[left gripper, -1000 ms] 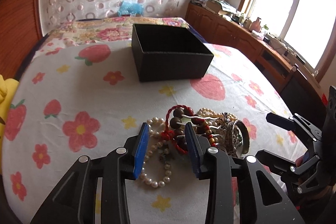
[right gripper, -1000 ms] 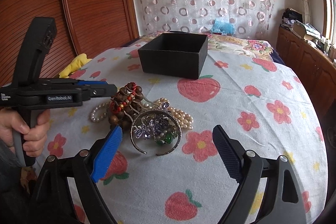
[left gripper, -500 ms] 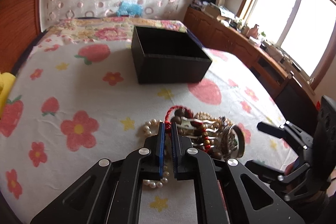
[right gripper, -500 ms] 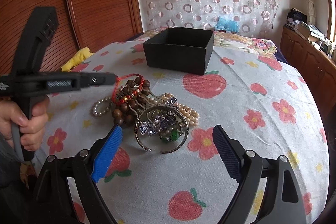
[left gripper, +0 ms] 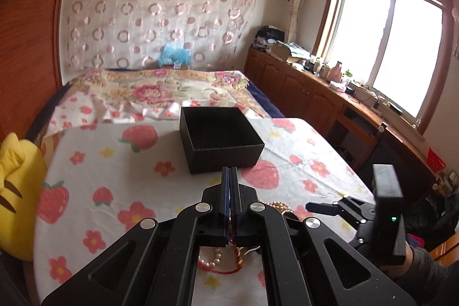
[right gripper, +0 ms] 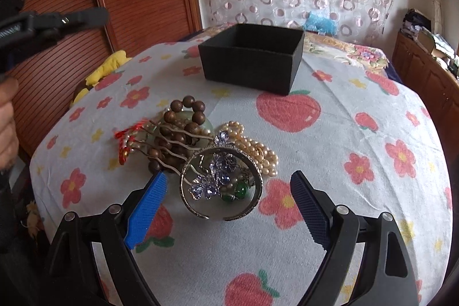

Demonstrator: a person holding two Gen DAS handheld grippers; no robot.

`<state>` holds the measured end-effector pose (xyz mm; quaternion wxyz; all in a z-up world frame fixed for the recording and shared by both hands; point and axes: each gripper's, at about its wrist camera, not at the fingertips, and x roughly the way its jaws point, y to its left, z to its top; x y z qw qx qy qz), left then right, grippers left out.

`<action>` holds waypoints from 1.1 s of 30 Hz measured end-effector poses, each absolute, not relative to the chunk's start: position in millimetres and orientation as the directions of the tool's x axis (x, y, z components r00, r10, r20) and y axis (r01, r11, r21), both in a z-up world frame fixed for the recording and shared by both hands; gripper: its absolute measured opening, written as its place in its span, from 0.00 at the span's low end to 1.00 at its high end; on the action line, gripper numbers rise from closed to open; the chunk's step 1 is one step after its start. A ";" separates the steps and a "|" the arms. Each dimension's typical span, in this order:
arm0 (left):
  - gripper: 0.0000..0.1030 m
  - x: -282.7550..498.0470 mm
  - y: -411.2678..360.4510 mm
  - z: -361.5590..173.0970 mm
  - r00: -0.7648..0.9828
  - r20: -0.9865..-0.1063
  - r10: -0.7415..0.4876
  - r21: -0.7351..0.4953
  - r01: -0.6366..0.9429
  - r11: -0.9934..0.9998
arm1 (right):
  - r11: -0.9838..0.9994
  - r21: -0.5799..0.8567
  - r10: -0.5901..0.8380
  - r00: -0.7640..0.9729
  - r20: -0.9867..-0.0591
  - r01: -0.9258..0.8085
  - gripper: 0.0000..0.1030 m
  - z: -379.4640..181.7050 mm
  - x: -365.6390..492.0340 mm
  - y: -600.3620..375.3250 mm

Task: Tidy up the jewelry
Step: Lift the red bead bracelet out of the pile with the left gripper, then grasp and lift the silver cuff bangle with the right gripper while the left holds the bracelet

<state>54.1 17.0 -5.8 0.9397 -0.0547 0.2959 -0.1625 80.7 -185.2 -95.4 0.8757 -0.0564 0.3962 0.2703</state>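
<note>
sitting apart, one black box (right gripper: 252, 66), one jewelry pile (right gripper: 198, 151), two grippers

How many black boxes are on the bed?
1. The box sits open on the sheet, past the jewelry pile, and looks empty as far as its inside shows. Nothing here could hide a second one.

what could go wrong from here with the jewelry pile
1. The wavy hairpin lies across the wooden bead bracelet; lifting one may drag the other.
2. The right tongs stand open around the silver bangle, which rings a purple brooch; closing could knock that loose.
3. The left tongs are shut and raised with nothing visibly held, so a trip to the black box may be empty.
</note>
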 end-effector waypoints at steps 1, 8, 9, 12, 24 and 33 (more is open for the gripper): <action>0.00 53.9 17.6 -4.7 0.775 -0.538 -0.332 -0.189 0.273 0.943 | 0.848 0.114 0.427 0.539 -0.726 -0.518 0.87 -95.5 80.5 -184.8; 0.00 57.7 25.2 -43.4 0.718 -0.638 -0.278 -0.145 0.243 0.959 | 0.840 0.103 0.427 0.533 -0.730 -0.532 0.87 -96.3 81.6 -181.9; 0.00 57.2 25.5 -51.5 0.704 -0.659 -0.266 -0.135 0.238 0.962 | 0.840 0.102 0.425 0.529 -0.734 -0.534 0.87 -97.8 83.0 -181.7; 0.01 57.5 31.1 -78.6 0.659 -0.716 -0.231 -0.116 0.214 0.970 | 0.837 0.101 0.421 0.517 -0.745 -0.537 0.87 -100.8 84.0 -180.1; 0.20 53.8 28.7 -112.9 0.590 -0.775 -0.227 -0.104 0.235 0.966 | 0.821 0.116 0.433 0.476 -0.765 -0.559 0.62 -101.9 83.4 -179.3; 0.04 44.4 35.5 -107.0 0.612 -0.752 -0.246 -0.137 0.221 0.966 | 0.816 0.093 0.443 0.514 -0.734 -0.571 0.62 -84.7 76.9 -176.9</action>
